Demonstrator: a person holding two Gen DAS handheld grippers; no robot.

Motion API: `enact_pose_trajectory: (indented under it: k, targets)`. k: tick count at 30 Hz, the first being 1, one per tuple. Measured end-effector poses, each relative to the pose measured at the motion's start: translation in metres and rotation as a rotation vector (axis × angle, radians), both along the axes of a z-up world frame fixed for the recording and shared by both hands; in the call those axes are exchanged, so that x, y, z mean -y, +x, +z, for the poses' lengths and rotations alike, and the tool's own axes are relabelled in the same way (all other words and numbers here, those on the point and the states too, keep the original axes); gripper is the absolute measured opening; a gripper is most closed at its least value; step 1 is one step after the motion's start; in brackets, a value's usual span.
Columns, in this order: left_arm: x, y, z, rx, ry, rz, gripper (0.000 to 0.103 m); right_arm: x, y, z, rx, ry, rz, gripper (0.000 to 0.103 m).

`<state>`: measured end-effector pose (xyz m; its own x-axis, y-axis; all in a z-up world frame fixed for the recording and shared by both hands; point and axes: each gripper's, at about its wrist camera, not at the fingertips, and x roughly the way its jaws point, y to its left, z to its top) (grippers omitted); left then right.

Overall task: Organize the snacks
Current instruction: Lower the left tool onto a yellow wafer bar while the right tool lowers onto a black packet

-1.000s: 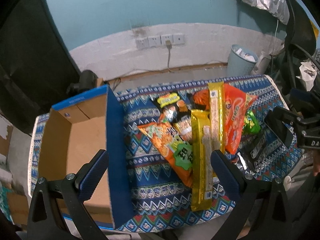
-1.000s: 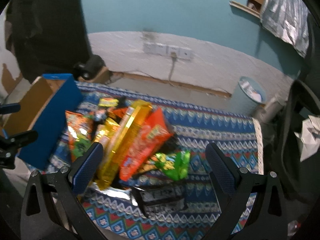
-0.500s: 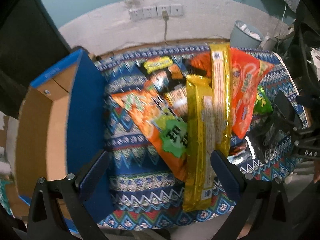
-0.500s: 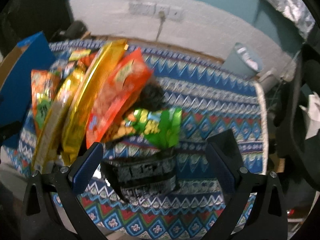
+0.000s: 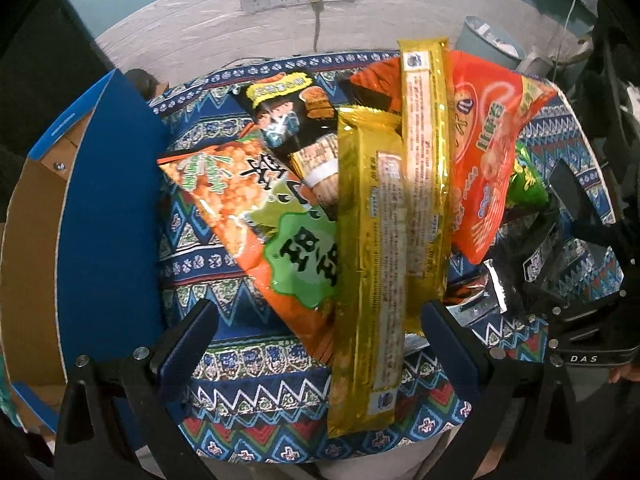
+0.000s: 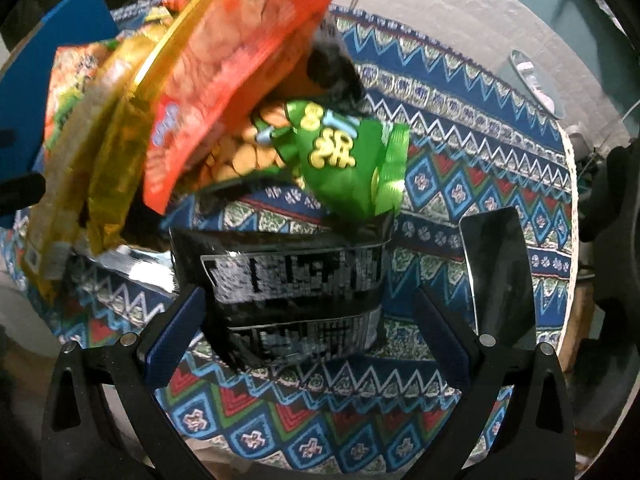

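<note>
One black packet (image 6: 296, 296) between right hand-held gripper's (image 6: 308, 332) spread fingers

"DAS" in white letters on the black right gripper (image 5: 576, 354), at 4 o'clock in the left wrist view. Large Chinese characters on the orange-green bag (image 5: 280, 232), the red bag (image 5: 488, 152) and the green bag (image 6: 344, 152); fine print on the gold packs (image 5: 380, 264) is illegible.

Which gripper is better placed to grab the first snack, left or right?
Probably the right gripper: it is open and the black packet lies alone between its fingers. The left gripper, also open, faces overlapping packs, the gold pack lying over the orange bag.
</note>
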<state>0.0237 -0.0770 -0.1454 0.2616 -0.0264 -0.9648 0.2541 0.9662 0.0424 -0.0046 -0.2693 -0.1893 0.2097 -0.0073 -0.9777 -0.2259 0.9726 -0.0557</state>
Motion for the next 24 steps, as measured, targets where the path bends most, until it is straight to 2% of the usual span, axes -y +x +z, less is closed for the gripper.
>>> enact_pose_trajectory:
  k: [11,16,20,21,22,24]
  targets:
    - [0.017,0.006,-0.024,0.004,0.057,-0.037,0.102,0.000,0.025,-0.038,-0.057,0.009,-0.014,0.100]
    - [0.012,0.009,-0.031,0.022,0.056,-0.029,0.087,0.006,0.032,-0.050,-0.085,0.078,-0.065,0.100]
    - [0.005,0.011,-0.036,0.008,0.014,-0.022,0.076,0.020,0.040,-0.059,-0.117,0.142,-0.125,0.100]
    - [0.004,0.011,-0.036,0.011,0.008,-0.024,0.070,0.022,0.040,-0.058,-0.114,0.145,-0.125,0.100]
    - [0.004,0.012,-0.036,0.011,0.004,-0.029,0.064,0.020,0.040,-0.059,-0.116,0.146,-0.118,0.098]
    - [0.000,0.012,-0.036,0.013,-0.004,-0.035,0.059,0.020,0.040,-0.058,-0.108,0.153,-0.104,0.089]
